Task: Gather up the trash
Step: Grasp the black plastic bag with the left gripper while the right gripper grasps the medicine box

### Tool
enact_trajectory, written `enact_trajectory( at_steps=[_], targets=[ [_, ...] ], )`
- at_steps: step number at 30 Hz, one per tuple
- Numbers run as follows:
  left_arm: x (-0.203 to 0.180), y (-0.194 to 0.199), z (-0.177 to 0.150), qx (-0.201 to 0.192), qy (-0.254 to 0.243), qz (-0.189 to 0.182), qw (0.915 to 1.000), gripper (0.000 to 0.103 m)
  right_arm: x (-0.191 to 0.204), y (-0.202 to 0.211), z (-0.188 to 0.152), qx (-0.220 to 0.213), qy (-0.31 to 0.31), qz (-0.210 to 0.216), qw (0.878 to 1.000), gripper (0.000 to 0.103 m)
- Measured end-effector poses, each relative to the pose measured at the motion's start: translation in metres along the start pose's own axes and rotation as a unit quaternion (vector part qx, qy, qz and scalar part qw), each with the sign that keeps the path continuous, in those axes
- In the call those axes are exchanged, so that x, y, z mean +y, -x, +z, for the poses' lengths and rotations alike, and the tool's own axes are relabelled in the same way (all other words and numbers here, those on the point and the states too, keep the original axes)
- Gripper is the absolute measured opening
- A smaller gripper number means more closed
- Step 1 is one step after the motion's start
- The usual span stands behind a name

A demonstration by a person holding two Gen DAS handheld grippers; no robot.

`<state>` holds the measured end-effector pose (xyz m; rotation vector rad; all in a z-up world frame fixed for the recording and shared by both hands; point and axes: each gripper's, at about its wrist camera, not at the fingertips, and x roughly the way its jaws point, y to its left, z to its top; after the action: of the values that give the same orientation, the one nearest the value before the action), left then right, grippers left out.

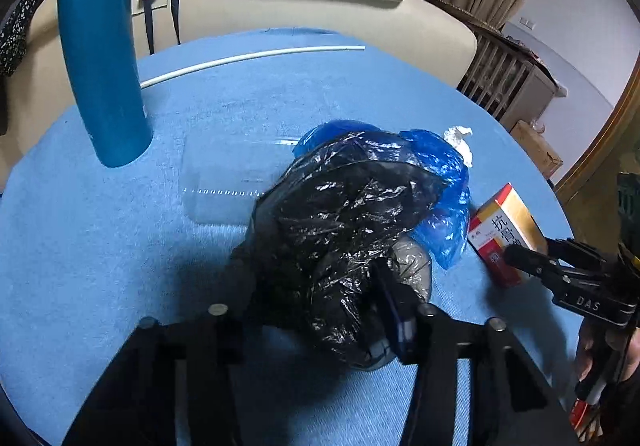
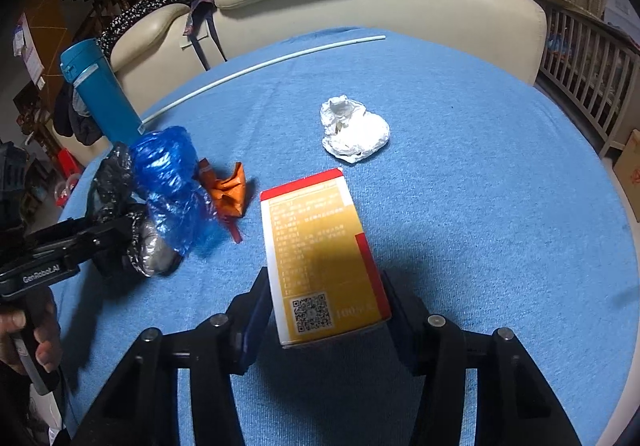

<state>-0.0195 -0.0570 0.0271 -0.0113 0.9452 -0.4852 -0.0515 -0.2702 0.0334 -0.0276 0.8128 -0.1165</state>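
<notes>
A crumpled black trash bag (image 1: 340, 246) with a blue plastic bag (image 1: 440, 182) bunched against it is clamped in the left tool (image 1: 316, 310), closed on the plastic above the blue-covered surface (image 1: 120, 246). A yellow-and-red medicine box (image 2: 324, 258) is gripped between the pads of the right tool (image 2: 326, 322), closed on its near end. Farther off, a crumpled white tissue (image 2: 354, 132) lies on the surface; an orange wrapper (image 2: 230, 190) lies left of the box, beside the bags. A teal bottle (image 2: 106, 94) stands far left, a thin white rod (image 2: 260, 64) along the far edge.
</notes>
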Motion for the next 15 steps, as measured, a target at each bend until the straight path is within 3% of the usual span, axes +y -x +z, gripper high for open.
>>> enact_trajectory(
  at_steps=[4,7,15],
  targets=[
    [0.002,0.011,-0.009,0.005,0.003,-0.002,1.0,0.032,0.005,0.001,0.0,0.008,0.003,-0.001,1.0,0.055],
    [0.003,0.021,-0.019,0.008,0.0,0.002,1.0,0.003,0.007,0.006,-0.004,0.007,-0.003,0.004,1.0,0.055],
    [0.003,0.043,-0.042,-0.002,0.005,-0.024,0.9997,0.003,0.009,0.033,-0.028,0.002,-0.013,0.009,1.0,0.055]
  ],
)
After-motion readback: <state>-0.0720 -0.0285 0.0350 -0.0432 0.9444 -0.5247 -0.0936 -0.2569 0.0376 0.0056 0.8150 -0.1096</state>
